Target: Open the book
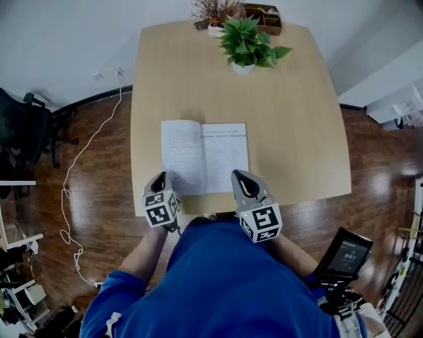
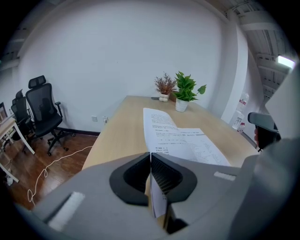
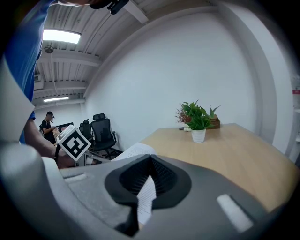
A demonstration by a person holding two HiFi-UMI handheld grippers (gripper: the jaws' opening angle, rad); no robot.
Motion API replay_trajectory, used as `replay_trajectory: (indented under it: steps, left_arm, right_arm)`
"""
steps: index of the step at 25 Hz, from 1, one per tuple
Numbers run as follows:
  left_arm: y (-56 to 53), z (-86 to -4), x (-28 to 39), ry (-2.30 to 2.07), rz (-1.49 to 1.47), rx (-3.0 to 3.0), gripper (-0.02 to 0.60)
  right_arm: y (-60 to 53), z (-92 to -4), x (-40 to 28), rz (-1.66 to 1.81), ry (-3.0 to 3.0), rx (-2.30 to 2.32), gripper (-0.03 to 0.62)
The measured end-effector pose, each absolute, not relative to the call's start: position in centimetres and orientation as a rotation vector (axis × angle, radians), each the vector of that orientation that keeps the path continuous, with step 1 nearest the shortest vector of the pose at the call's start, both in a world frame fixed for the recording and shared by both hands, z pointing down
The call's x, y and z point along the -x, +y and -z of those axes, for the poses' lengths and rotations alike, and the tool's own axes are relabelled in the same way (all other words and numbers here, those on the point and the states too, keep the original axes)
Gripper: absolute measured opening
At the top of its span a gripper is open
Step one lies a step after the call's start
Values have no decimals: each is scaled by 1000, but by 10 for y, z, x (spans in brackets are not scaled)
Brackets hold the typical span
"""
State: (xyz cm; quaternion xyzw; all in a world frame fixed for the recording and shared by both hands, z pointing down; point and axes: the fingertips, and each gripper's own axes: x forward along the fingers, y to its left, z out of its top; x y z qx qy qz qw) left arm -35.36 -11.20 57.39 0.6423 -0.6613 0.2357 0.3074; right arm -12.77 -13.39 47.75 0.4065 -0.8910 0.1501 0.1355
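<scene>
The book (image 1: 205,157) lies open and flat on the wooden table (image 1: 297,132), near its front edge, showing two white printed pages. My left gripper (image 1: 159,178) hangs at the lower left edge of the book with its jaws shut. In the left gripper view the left gripper (image 2: 151,154) has its tips together, and a strip of the book's page (image 2: 183,140) shows through the gap behind them. My right gripper (image 1: 239,175) is over the book's lower right part. The right gripper (image 3: 150,158) also has its tips together, with the book's page (image 3: 131,151) beneath.
A green potted plant (image 1: 248,43), a dried plant (image 1: 211,13) and a wooden box (image 1: 264,16) stand at the table's far end. Black office chairs (image 1: 23,125) and a white cable (image 1: 73,198) are on the floor to the left. A dark screen device (image 1: 345,254) is at the lower right.
</scene>
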Motion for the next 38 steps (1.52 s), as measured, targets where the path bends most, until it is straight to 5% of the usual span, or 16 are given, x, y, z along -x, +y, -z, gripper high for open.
replay_trajectory:
  steps: [38]
  left_arm:
    - [-112, -650, 395, -1654, -924, -1717, 32]
  right_arm:
    - [-128, -494, 143, -453, -2463, -1233, 3]
